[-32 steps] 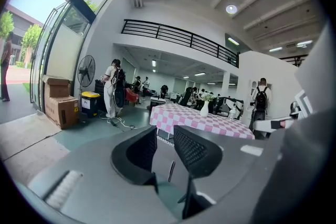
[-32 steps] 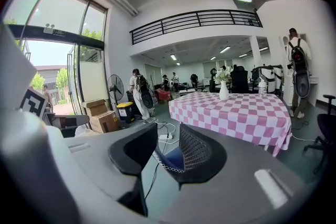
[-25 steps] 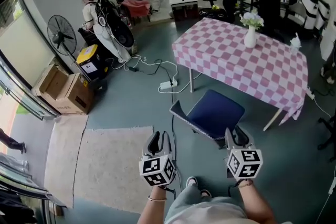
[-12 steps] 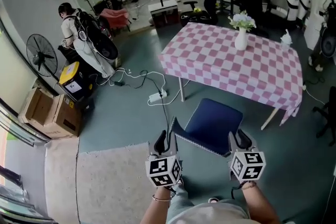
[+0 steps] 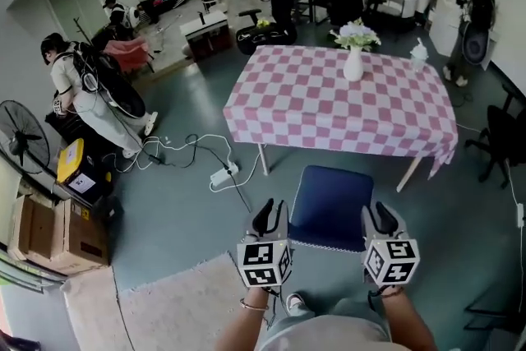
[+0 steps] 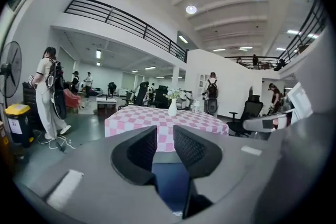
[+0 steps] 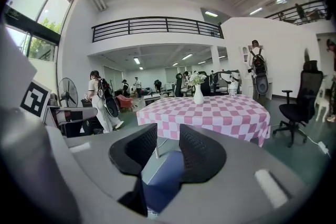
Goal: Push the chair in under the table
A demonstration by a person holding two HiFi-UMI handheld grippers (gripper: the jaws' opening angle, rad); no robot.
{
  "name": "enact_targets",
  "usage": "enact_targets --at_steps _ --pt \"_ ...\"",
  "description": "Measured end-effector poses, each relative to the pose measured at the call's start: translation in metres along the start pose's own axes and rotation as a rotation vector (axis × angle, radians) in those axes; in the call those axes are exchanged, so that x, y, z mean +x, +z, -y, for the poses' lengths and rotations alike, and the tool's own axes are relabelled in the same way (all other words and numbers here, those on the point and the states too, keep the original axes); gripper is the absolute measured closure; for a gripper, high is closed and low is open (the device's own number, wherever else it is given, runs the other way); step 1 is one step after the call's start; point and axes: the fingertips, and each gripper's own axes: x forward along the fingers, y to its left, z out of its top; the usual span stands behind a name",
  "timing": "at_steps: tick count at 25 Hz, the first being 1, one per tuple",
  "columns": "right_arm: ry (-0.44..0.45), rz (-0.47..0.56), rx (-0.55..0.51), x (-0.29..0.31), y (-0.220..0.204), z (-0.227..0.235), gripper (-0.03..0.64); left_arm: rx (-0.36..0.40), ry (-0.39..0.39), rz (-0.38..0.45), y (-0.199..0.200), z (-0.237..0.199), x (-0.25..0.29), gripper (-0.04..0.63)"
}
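Observation:
A chair with a blue seat stands out from the near side of a table covered in pink-and-white check cloth. Its dark backrest faces me. My left gripper is at the backrest's left end and my right gripper at its right end. In the left gripper view the jaws stand apart, with the blue seat and the table showing through the gap. The right gripper is the same, with the seat below. A dark backrest edge shows low in each gap; contact cannot be told.
A white vase of flowers stands on the table. A power strip with cables lies left of the table leg. Further left are a person with a backpack, a yellow bin, cardboard boxes and a rug. A black office chair is on the right.
I have come round from the chair's rear corner to squarely behind it. Both grippers now sit level with the backrest's ends. The chair keeps its place by the table.

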Motion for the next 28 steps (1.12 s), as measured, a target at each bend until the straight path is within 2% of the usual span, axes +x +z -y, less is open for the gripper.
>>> enact_targets --at_steps 7,14,18,21,24,28 --pt "-0.119 -0.01 0.036 -0.007 -0.005 0.016 0.502 -0.005 -0.126 -0.04 -0.01 0.011 0.032 0.497" --pt "-0.112 -0.024 0.065 -0.004 -0.016 0.03 0.501 0.034 -0.185 -0.085 -0.021 0.034 0.042 0.497" --pt "-0.04 -0.059 0.058 -0.004 -0.028 0.028 0.501 0.08 -0.273 -0.141 -0.035 0.046 0.043 0.497" --pt "0.01 -0.092 0.054 -0.006 -0.036 0.03 0.5 0.143 -0.351 -0.198 -0.048 0.055 0.044 0.497" --pt "0.058 -0.121 0.044 -0.011 -0.045 0.031 0.5 0.225 -0.429 -0.245 -0.06 0.064 0.039 0.497" --pt "0.199 -0.186 0.014 -0.016 -0.061 0.021 0.502 0.367 -0.576 -0.341 -0.081 0.076 0.028 0.497"
